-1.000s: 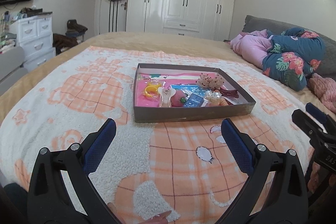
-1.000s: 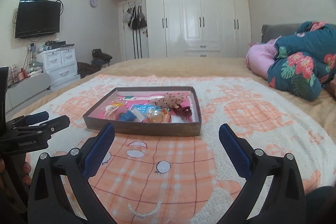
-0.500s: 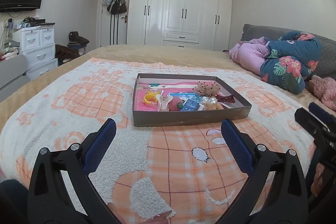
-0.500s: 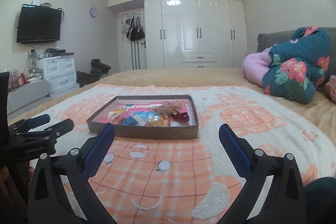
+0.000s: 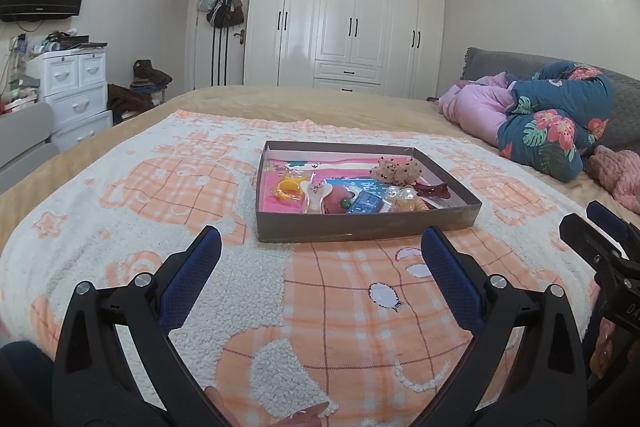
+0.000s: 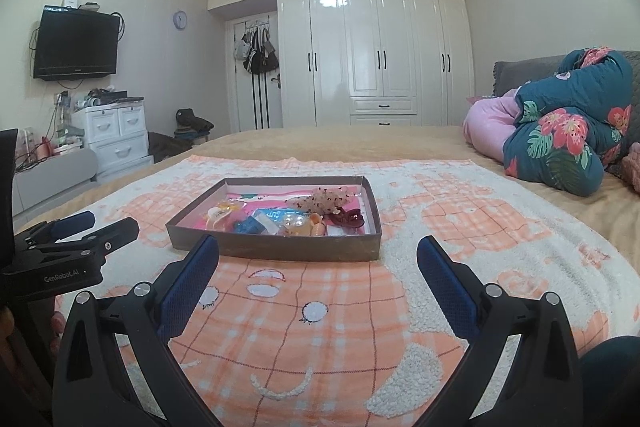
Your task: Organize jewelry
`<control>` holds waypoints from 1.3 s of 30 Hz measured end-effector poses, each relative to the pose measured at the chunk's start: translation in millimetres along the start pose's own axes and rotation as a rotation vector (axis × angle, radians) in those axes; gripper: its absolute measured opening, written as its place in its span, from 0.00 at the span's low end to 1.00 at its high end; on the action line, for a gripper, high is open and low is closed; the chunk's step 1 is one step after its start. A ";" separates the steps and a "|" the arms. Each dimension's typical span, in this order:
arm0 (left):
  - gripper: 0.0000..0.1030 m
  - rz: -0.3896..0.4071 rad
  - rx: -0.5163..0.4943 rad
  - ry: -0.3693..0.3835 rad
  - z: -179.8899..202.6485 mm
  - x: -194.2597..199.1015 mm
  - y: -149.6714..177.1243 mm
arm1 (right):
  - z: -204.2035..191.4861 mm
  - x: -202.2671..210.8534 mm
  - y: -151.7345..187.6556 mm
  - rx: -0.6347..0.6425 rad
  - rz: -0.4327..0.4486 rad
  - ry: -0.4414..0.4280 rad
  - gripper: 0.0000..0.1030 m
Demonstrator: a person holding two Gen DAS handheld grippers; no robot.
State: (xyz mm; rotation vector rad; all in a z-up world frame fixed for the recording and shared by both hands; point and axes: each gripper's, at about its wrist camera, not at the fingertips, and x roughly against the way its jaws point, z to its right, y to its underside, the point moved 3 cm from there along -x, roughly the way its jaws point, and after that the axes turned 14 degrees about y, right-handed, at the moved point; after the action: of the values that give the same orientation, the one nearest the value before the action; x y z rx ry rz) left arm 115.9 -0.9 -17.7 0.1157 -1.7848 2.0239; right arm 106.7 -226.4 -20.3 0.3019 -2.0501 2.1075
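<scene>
The left gripper [image 5: 320,247] hovered low over the near part of the bed, its blue-padded fingers [image 5: 190,277] spread wide with nothing between them. The right gripper [image 6: 318,257] hung level beside it, fingers [image 6: 446,281] equally wide apart and empty, both pointing forward.

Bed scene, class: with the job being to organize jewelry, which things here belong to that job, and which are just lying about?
Belong to the job:
- shallow box holding the pieces
- yellow ring
- pearl beads
- dark red hair clip
- fuzzy scrunchie
- left gripper, right gripper, both open and empty

Just lying about:
- floral quilt
- pink bedding
- television
- white drawers
- hanging bags
</scene>
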 end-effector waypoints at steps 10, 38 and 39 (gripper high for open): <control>0.89 0.000 -0.002 -0.001 0.4 -0.6 -0.5 | 1.4 -0.7 -1.4 -0.003 0.009 0.000 0.94; 0.89 -0.005 -0.005 0.000 0.6 -0.4 0.8 | -0.7 4.0 -2.0 0.002 0.020 0.002 0.94; 0.89 -0.005 -0.005 -0.001 0.6 -0.3 0.8 | -1.2 4.4 -2.3 0.002 0.022 0.003 0.94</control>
State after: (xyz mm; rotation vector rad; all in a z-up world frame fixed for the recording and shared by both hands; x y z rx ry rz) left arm 115.8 -1.7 -18.5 0.1198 -1.7891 2.0159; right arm 103.0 -225.1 -17.0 0.2777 -2.0592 2.1217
